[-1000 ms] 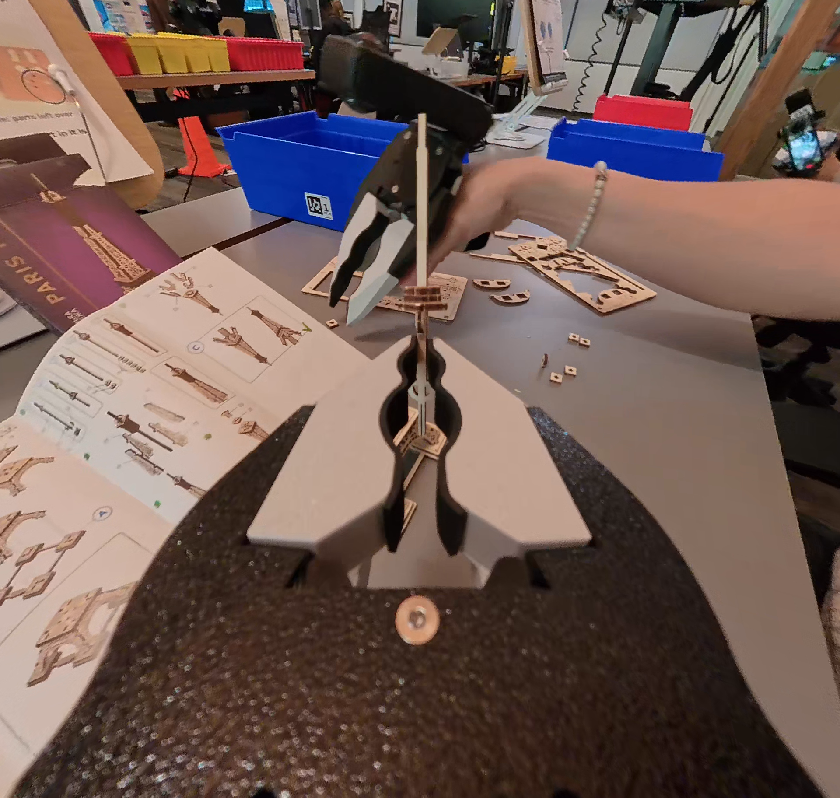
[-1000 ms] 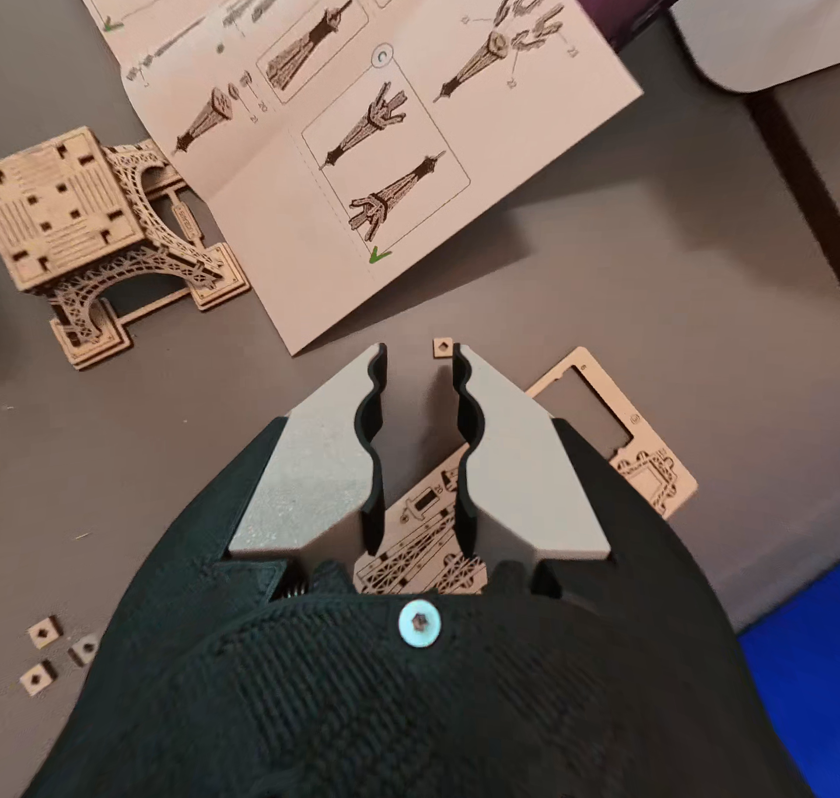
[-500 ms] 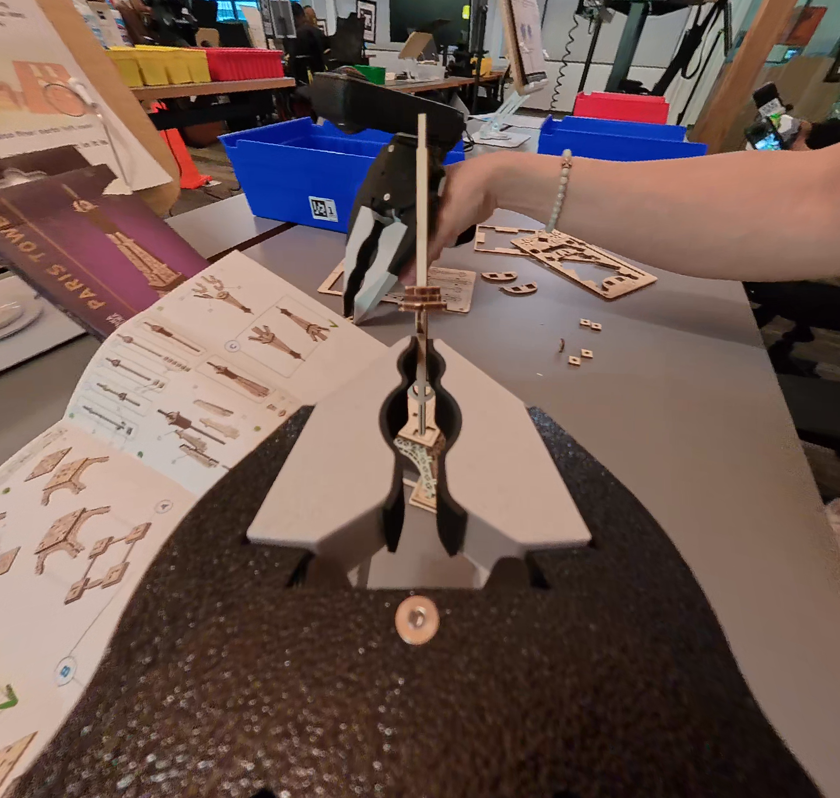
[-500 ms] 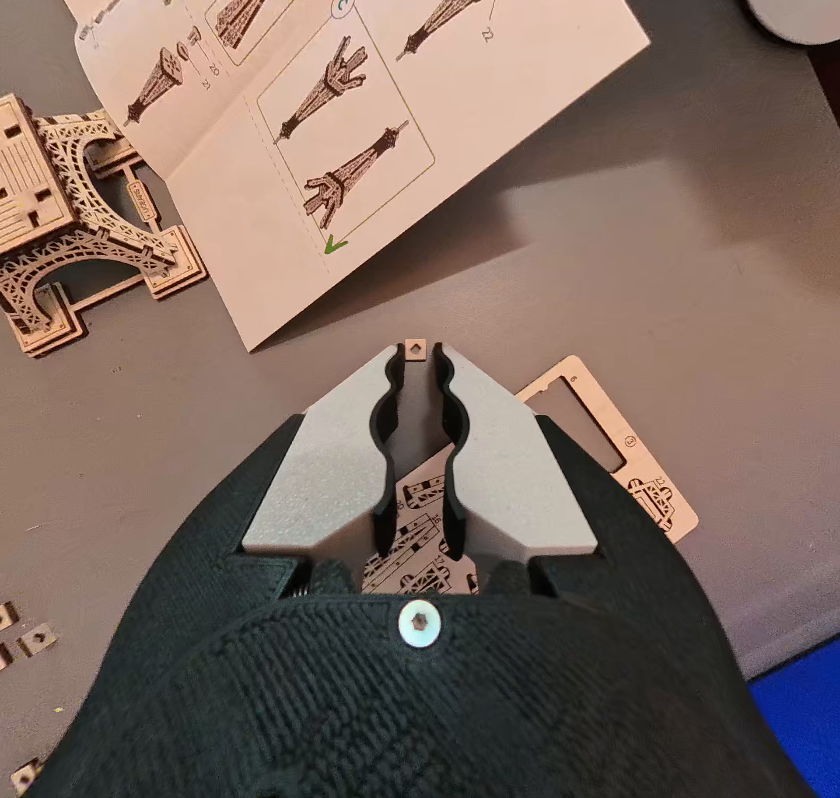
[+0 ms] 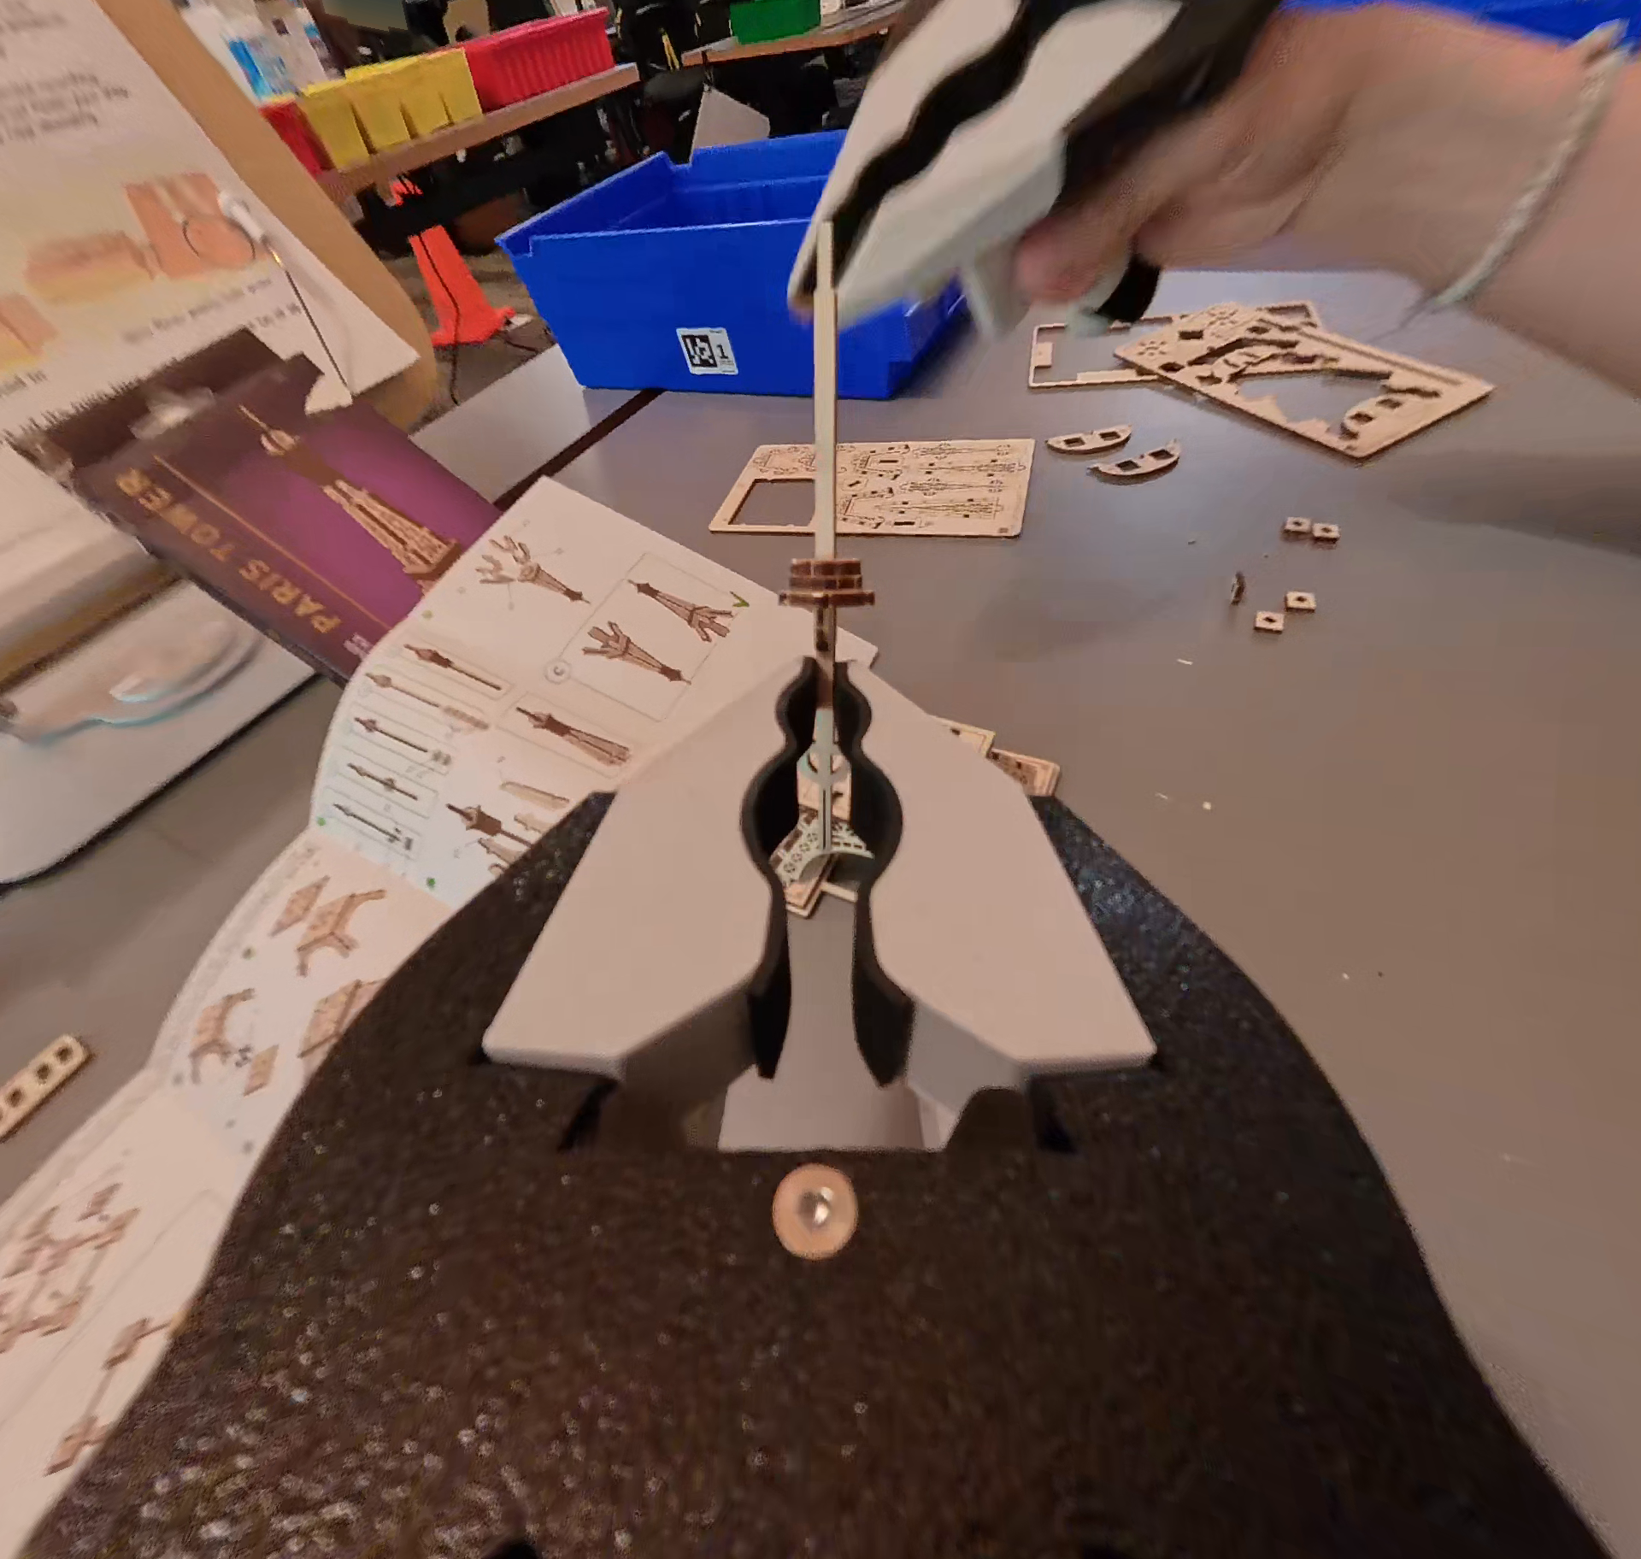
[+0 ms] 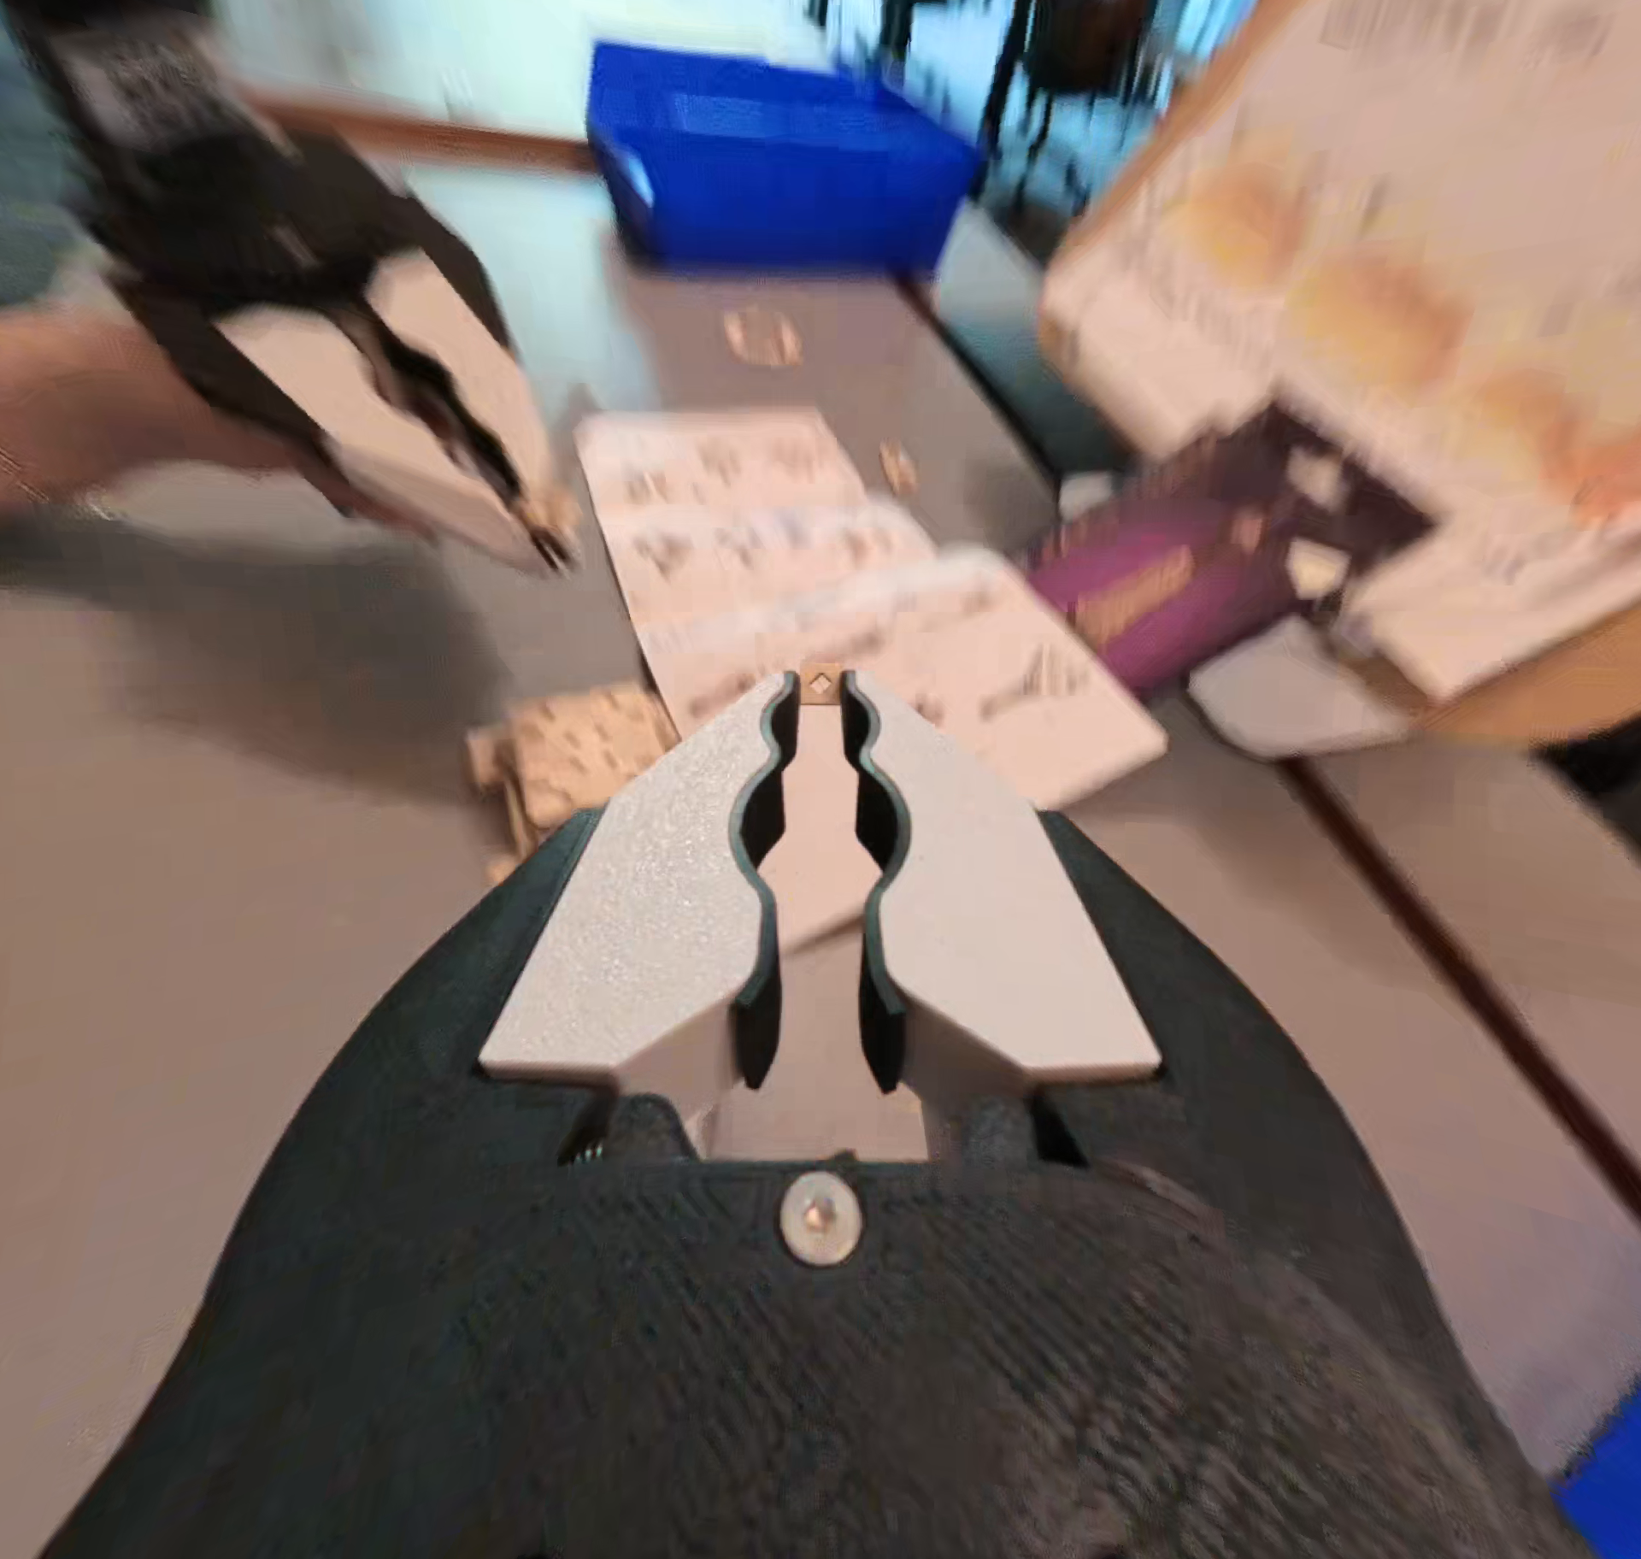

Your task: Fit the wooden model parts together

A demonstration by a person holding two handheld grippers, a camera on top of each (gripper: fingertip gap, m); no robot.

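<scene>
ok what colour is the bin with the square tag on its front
Blue. The bin shows best in the left wrist view, at the far edge of the grey table.

— Where is your left gripper [image 5: 824, 673]?

— Low in front of you, pointing forward and slightly down. Its grey fingers [image 5: 675, 877] are pinched nearly together at the tips, clamping a thin wooden spire piece [image 5: 825, 415] that stands upright between them.

— And your right gripper [image 6: 818, 683]?

— Raised in your right hand [image 5: 1261, 175], tilted downward, its tips just beside the top of that piece. From its own camera the jaws sit close, nipping a small square wooden part [image 6: 819, 685] right at the tips.

— Anything else of you showing?

— Your right forearm [image 5: 1563, 211] reaches in from the right side, blurred, and your left hand [image 6: 98, 415] shows behind the left gripper.
</scene>
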